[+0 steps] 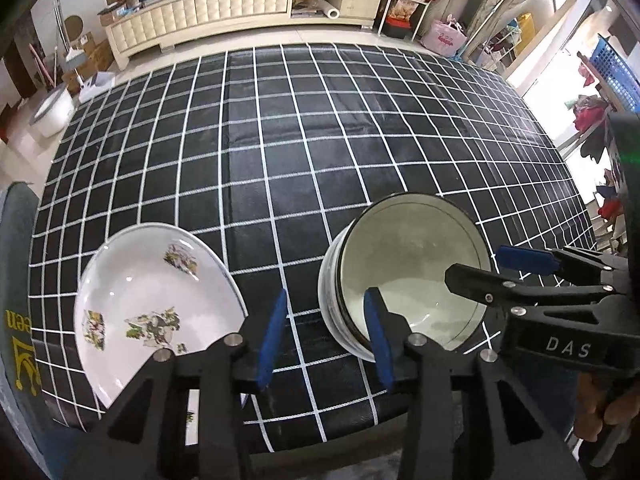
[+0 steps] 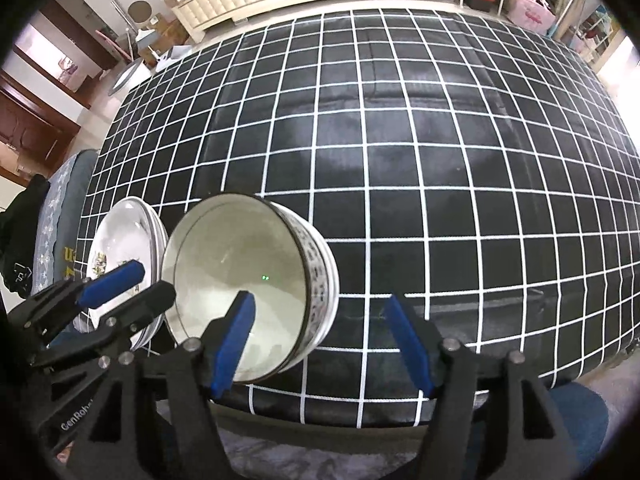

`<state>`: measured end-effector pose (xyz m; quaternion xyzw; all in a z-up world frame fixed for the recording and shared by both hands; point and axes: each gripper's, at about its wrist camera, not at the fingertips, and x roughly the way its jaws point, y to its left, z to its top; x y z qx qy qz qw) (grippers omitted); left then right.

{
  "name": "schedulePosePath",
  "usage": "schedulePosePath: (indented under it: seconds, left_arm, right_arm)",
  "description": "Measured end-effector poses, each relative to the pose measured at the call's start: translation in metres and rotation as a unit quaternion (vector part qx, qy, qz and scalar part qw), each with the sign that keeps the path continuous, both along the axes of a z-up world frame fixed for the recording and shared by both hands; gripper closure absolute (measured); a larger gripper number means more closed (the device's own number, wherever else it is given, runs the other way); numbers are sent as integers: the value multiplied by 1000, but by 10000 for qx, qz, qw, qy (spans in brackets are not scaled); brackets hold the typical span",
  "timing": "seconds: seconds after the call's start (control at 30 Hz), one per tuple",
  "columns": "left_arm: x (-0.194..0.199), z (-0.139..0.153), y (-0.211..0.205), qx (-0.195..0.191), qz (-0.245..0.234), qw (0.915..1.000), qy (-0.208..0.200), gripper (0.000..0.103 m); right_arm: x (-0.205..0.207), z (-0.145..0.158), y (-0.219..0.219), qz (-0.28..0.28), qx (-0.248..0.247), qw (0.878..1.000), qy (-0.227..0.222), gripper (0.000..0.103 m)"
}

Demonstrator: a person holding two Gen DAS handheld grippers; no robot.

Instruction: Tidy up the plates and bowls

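A cluttered living room lies beyond, with a long cream cabinet (image 1: pixel 208 4) against the far wall, and nearest the cameras a broad tabletop (image 1: pixel 320 140) covered in a black cloth with a white grid. Near its front edge, on the left side, sits a stack of white plates (image 1: pixel 152 304) with floral prints, shallow and upright, the rim of a lower plate showing in the right wrist view. Just beside it to the right stands a stack of bowls (image 1: pixel 408 272), pale grey-green inside with a dark rim and a patterned outer wall, at least two nested. Both grippers point steeply down over the front edge of the tabletop. The left gripper (image 1: pixel 326 340) hangs over the gap between plates and bowls; its blue-padded fingers (image 1: pixel 272 340) stand partly apart, one toward the plates and the other over the near rim of the bowls, pressing on nothing. The right gripper (image 2: pixel 324 344) has its fingers (image 2: pixel 234 344) spread wide, the left one in front of the bowl's inside, the right one over bare cloth beside it, nothing clamped. A person's hand (image 1: pixel 608 416) grips the right gripper's handle at the lower right of the left wrist view.
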<state>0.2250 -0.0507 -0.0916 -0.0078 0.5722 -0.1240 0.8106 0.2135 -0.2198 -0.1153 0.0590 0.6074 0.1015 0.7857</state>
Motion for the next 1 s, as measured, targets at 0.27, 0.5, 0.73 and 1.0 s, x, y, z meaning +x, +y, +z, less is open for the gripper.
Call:
schedulePosePath:
  seconds: [0.27,0.5,0.73,1.0]
  left_arm:
    - [5,-21,-2,-107,-118,9997,209,66]
    - [15,-36,0,-365,-202,9985,356,66]
    - [20,-58,3,-430,-242,9976,487,66]
    - [18,-78,-1,-553,-356,9964,532,64]
  right_arm:
    - [6,-13,-2,-160,325,9992,162,30]
    - [7,-23,-7,-202,513,9981,281,30]
    - [8,-31,-7,-266,623,9970,371,30]
    - [9,-41,-13,-348,954,9936,493,30]
